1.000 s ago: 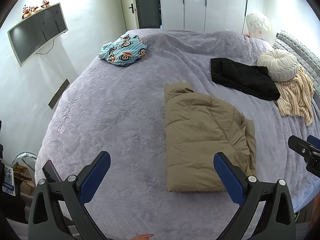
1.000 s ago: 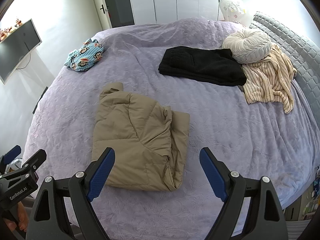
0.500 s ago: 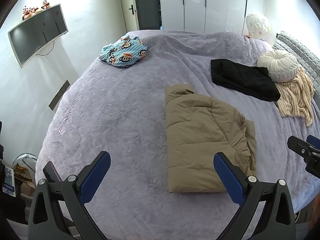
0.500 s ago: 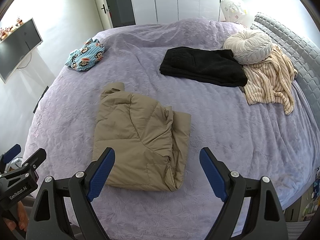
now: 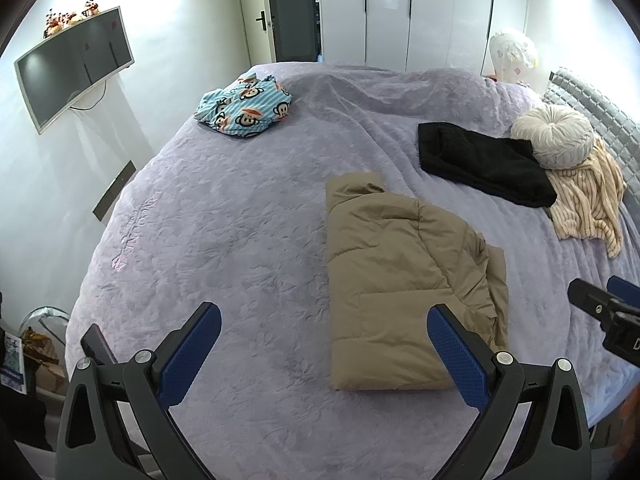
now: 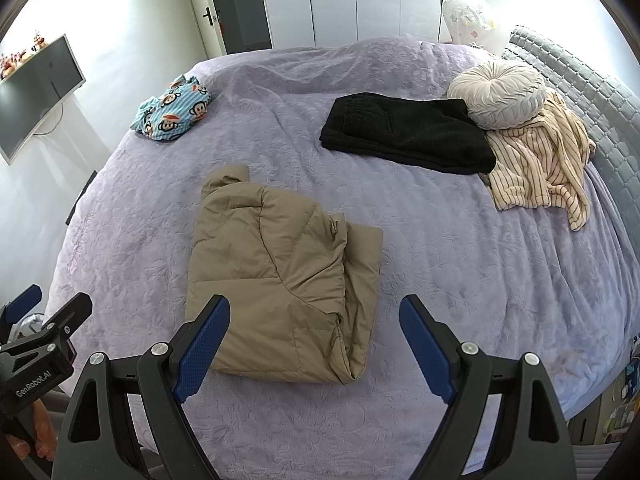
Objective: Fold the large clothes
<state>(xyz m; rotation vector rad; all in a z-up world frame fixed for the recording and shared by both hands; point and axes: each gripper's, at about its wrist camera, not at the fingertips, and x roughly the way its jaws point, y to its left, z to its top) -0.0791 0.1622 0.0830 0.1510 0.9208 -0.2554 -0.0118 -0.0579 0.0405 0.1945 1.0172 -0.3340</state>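
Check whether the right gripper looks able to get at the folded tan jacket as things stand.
Probably yes. The right gripper is open and empty, and the tan jacket lies just beyond its fingertips on the purple bedspread, with nothing on top of it or between them.

Bright even daylight, walls blown out upper corners, strong fisheye bending, dark vignette edges, sharp focus

We found the jacket (image 6: 280, 280) lying mid-bed (image 6: 460, 280), trousers (image 6: 404, 132) behind it, cushion (image 6: 496, 94) and robe (image 6: 540, 164) right, pyjamas (image 6: 172, 114) far left.
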